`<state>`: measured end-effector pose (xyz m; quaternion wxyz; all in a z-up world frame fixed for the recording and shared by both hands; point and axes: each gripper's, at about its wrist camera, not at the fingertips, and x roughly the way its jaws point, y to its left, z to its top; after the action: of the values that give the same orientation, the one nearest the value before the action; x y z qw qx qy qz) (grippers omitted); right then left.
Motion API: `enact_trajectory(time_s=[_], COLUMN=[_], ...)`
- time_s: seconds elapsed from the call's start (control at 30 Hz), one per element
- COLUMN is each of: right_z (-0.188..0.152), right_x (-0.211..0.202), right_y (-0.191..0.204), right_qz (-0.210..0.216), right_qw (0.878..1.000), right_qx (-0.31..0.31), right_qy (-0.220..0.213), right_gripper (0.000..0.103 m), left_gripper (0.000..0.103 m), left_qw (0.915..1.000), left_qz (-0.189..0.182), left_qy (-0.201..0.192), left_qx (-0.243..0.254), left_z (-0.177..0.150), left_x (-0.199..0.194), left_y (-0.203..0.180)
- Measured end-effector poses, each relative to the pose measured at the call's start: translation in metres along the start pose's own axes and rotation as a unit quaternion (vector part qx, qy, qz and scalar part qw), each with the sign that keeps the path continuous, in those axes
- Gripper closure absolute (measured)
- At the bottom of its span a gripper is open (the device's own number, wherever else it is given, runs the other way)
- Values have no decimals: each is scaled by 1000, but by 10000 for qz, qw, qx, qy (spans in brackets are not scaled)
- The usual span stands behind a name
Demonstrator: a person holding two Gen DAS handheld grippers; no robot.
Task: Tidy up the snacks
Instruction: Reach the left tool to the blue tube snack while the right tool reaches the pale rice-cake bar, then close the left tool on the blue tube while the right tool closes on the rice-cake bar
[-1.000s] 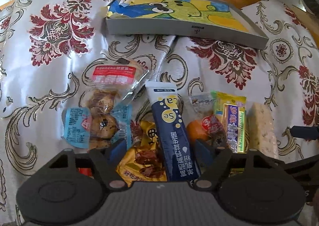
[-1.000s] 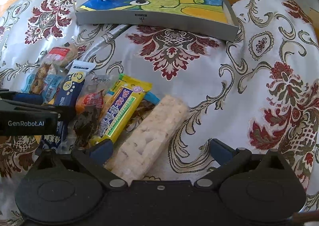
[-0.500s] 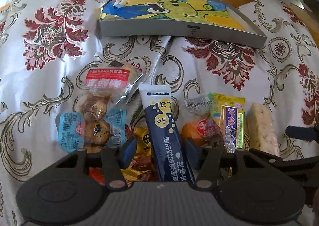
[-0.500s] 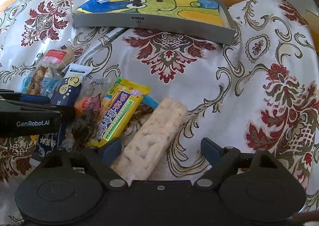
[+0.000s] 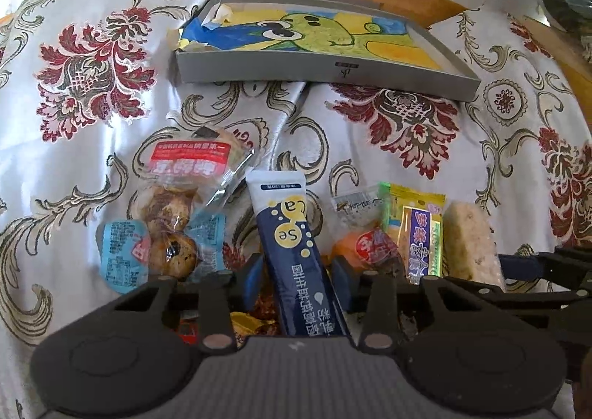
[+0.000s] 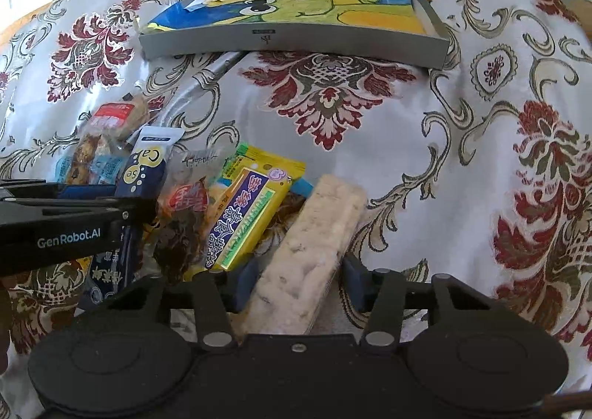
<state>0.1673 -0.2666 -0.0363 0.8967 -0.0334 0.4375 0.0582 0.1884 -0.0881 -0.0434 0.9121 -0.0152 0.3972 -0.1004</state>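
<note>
Left wrist view: left gripper sat low over the snack pile, its blue pads on either side of the dark blue sachet; jaws narrowed about the sachet's lower half, apparently pinching it, though pad contact was partly hidden by the gripper body; sachet lay lengthwise, its white end toward the grey tray; clear bag of pastries lay just left of it, orange-and-red packet and yellow bar just right; a gold wrapper lay under the sachet. Judgement: step in hand was grasping the sachet for the tray; the grip should take the sachet alone, since the gold wrapper beneath could be dragged along; lift straight up before travelling, so the neighbours stay put.

Right wrist view: right gripper straddled the near end of the pale rice bar; a gap showed between the bar and the right pad, so jaws stood spread, not yet clamping; bar lay diagonal, touching the yellow bar's edge; tray lay well apart at the far side of the patterned cloth, holding only a drawing. Judgement: the bar looked brittle; close gently, square to its long sides.
</note>
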Motion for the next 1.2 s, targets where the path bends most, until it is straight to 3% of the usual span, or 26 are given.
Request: enact_trajectory(time_s=[0.2,0.43,0.67,1.2], right_z=[1,0,-1,-2], right_x=[9,7,5,-23], right_y=[-2,-2,-3,6], right_qz=[0,2,-4,-550], right_qw=[9999,9998,9997,9948], right_qx=[112,215,244,-359], right_qy=[112,41,-17,-783], right_gripper=[49,58,63,68], left_gripper=[58,74,79,79], left_qw=[9999,9998,9998,9914], left_qz=[-68,61,165,886], left_qy=[95,87,79,-488], left_qx=[-88,-137,-83,834], left_z=[3,3,7,24], left_x=[11,6,-5,-50], left_y=[6,6,-2,-45])
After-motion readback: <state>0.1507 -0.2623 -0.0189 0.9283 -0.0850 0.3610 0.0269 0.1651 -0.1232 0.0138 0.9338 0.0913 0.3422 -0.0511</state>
